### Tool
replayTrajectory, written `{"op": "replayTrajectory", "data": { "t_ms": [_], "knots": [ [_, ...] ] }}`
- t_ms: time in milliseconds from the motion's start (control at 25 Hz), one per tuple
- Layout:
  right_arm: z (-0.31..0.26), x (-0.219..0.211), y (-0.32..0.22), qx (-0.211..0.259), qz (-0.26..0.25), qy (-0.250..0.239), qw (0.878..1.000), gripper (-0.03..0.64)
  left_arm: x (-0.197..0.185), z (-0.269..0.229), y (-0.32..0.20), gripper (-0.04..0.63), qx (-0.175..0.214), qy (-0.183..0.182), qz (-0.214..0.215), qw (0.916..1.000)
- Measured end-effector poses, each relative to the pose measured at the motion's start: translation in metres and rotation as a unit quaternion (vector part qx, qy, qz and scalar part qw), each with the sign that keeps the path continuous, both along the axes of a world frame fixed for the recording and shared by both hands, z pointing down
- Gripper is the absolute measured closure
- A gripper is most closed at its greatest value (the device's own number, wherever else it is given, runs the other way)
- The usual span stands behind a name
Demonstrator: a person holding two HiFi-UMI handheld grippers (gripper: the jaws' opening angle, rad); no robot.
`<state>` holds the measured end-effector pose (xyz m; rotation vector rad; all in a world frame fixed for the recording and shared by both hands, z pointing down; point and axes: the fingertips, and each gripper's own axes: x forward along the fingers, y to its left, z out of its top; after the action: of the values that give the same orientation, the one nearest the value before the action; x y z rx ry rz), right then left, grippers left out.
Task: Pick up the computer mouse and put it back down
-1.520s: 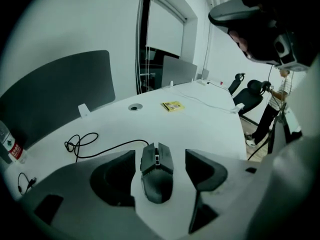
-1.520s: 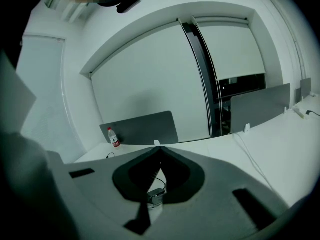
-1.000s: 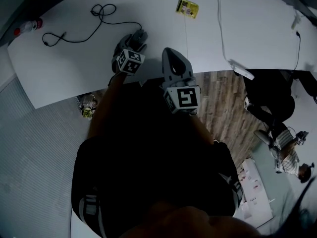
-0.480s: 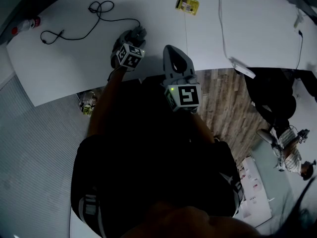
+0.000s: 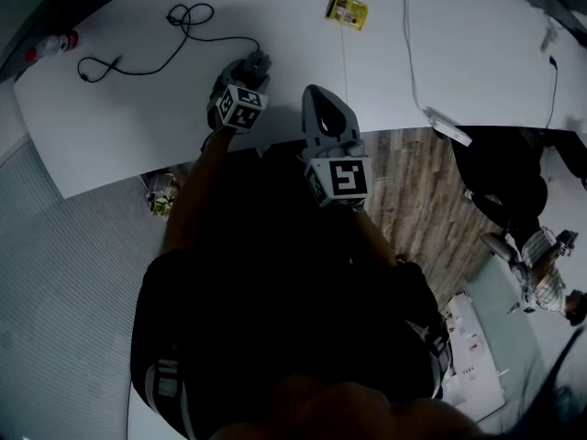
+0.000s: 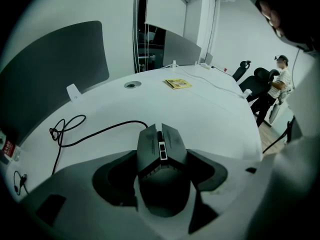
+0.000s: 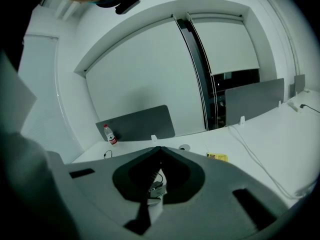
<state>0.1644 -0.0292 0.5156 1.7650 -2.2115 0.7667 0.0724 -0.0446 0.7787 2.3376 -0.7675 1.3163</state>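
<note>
Left gripper [image 6: 163,156] jaws stood wide and had just been closing around the computer mouse [image 6: 161,184], which sat between them on the tabletop [image 6: 210,114]. Right gripper [image 7: 159,148] jaws were together and empty, near the mouse. Head view mostly hid the mouse.
</note>
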Motion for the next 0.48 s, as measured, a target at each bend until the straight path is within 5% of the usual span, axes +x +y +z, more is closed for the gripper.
{"op": "replayTrajectory", "data": {
  "t_ms": [480],
  "knots": [
    [-0.008, -0.011, 0.002, 0.016, -0.004, 0.016, 1.0, 0.617, -0.044, -0.04, -0.016, 0.302, 0.044, 0.025, -0.07, 0.9963]
  ]
}}
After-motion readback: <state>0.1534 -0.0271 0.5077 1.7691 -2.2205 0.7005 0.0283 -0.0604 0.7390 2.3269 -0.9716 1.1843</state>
